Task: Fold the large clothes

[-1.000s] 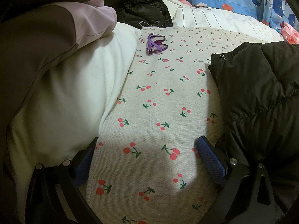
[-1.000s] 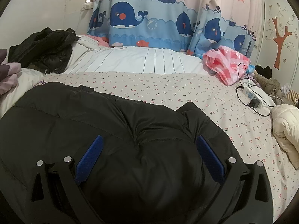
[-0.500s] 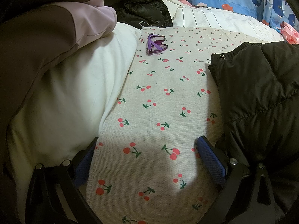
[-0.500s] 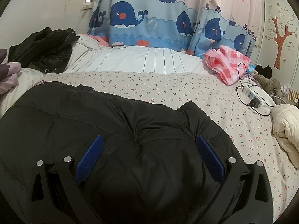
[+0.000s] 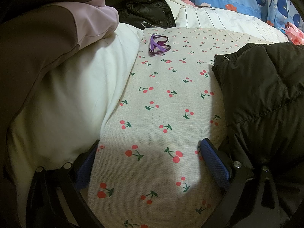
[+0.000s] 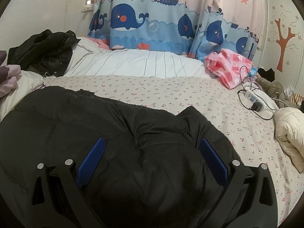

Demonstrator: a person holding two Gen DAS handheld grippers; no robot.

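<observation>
- Black quilted puffer jacket lies spread on the near left of the cherry-print bed sheet.
- I see my right gripper released, blue pads wide apart over the jacket.
- My left gripper is also released, over bare sheet between a white pillow and the jacket's left edge.
- Purple plastic glasses lie farther off.

- The jacket lies spread on the bed.
- A pillow lies left of it, with glasses on the sheet between.
- A power strip and a padded coat lie at the right.
- A second jacket is heaped behind.
</observation>
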